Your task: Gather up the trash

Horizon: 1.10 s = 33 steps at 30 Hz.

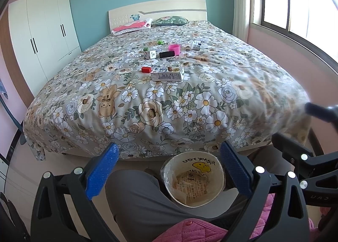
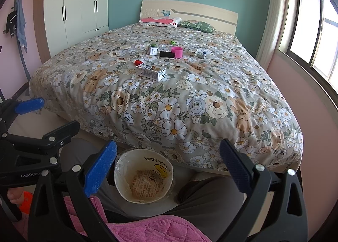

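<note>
Teal-walled bedroom, floral bedspread [image 1: 169, 104] with milk cartons [image 1: 168, 73] and small bits scattered mid-bed, lined trash bin [image 1: 193, 180] on the floor at the near edge, and I've got left gripper [image 1: 169, 170] and right gripper [image 2: 169, 168] both spread, holding nothing.

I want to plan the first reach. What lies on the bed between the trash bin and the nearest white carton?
Only bare floral bedspread lies between the trash bin and the white carton; nothing rests there. Both wrist views show this.
</note>
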Available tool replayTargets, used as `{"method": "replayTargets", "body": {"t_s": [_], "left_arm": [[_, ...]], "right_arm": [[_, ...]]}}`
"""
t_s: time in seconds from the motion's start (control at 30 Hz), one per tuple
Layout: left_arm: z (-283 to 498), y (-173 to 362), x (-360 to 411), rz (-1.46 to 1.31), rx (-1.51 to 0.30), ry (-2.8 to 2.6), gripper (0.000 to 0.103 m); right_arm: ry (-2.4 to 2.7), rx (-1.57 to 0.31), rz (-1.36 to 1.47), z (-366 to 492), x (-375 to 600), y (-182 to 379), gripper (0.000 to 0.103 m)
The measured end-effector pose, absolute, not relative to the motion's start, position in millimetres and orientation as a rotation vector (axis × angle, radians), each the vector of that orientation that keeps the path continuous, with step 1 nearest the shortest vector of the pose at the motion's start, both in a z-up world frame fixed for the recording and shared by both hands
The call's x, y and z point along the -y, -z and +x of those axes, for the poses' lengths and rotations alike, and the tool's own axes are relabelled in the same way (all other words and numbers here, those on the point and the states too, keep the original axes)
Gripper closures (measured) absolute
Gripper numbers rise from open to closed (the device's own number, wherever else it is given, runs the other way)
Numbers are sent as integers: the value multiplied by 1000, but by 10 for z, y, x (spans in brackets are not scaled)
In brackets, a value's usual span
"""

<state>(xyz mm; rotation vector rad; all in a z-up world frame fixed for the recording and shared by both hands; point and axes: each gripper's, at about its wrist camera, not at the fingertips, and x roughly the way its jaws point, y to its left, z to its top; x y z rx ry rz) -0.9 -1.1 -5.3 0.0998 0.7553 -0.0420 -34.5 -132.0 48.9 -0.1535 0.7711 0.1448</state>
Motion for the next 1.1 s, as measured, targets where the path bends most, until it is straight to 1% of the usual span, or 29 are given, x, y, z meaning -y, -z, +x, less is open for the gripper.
{"method": "replayTargets", "body": {"t_s": [1.1], "left_arm": [[-2,-14,-5,98,-749,39,5]], "right_arm": [[-145,-766,-155,-340,1344,-509,7]]}}
